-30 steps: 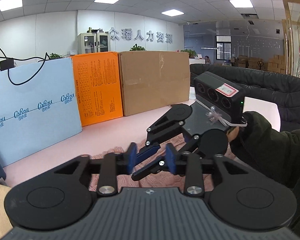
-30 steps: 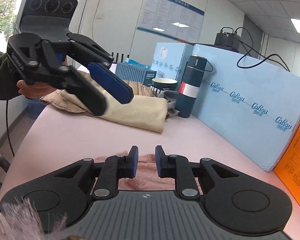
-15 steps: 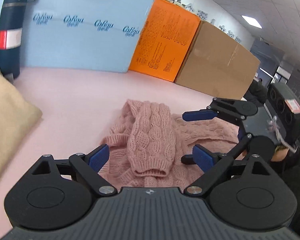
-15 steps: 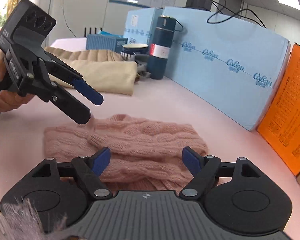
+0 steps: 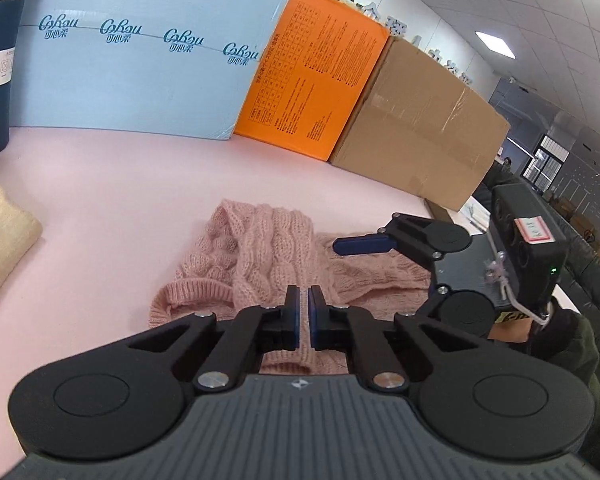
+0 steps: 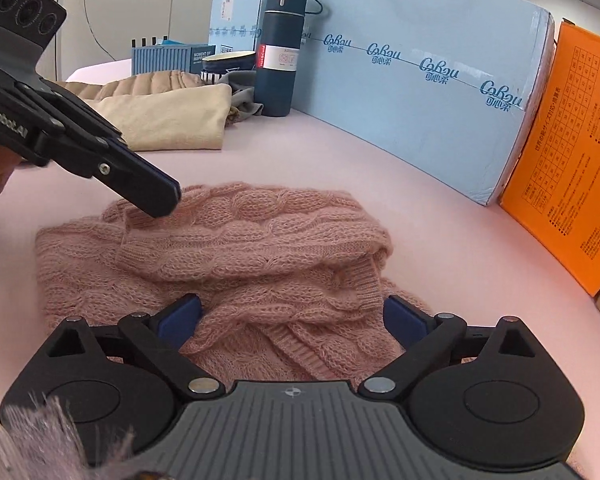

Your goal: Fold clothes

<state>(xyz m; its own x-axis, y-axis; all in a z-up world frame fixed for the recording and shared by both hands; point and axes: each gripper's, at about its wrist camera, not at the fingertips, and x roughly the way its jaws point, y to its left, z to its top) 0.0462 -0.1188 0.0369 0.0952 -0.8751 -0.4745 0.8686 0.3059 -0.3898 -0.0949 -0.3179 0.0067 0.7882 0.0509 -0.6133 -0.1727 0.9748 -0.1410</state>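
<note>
Both views are bright and evenly lit by ceiling light panels (image 5: 495,44), with only soft, faint shadows on the pink table (image 5: 112,184). Fisheye distortion bends the blue box (image 6: 416,60) and walls near the edges. The centre is sharp; the fuzzy tuft (image 6: 40,440) at the lower left corner is blurred.

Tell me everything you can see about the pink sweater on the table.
The pink sweater is a fuzzy cable-knit with ribbed edges. It lies loosely folded and rumpled on the pink table, a sleeve laid across its body. The left gripper, shut, is at its far edge; whether it pinches the knit is unclear. The right gripper is opening, with knit between its fingers.
</note>
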